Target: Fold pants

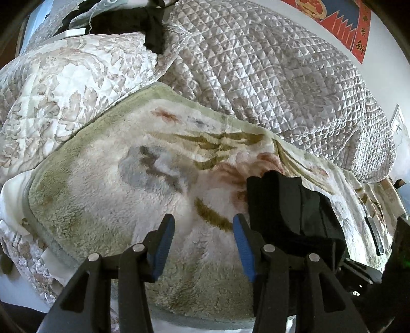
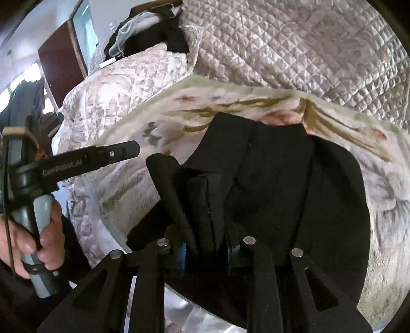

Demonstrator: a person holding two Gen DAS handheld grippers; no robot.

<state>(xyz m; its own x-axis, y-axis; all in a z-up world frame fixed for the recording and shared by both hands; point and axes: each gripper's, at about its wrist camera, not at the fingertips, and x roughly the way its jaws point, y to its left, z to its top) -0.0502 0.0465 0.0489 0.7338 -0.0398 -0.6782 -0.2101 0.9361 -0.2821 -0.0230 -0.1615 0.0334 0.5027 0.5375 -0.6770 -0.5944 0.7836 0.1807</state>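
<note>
The black pants (image 2: 276,179) lie folded in a thick stack on a fleece blanket (image 2: 384,179) on the bed. My right gripper (image 2: 207,253) is shut on the near edge of the pants, with folds of cloth bunched between its blue pads. My left gripper (image 1: 203,230) is open and empty, hovering over the fleece blanket (image 1: 115,192) just left of the pants (image 1: 289,205). The left gripper also shows in the right wrist view (image 2: 128,149), held by a hand at the left.
A grey quilted cover (image 1: 282,71) is heaped at the back and a floral quilt (image 1: 64,82) at the left. Dark clothes (image 1: 133,23) lie at the far back. A red poster (image 1: 346,20) hangs on the wall.
</note>
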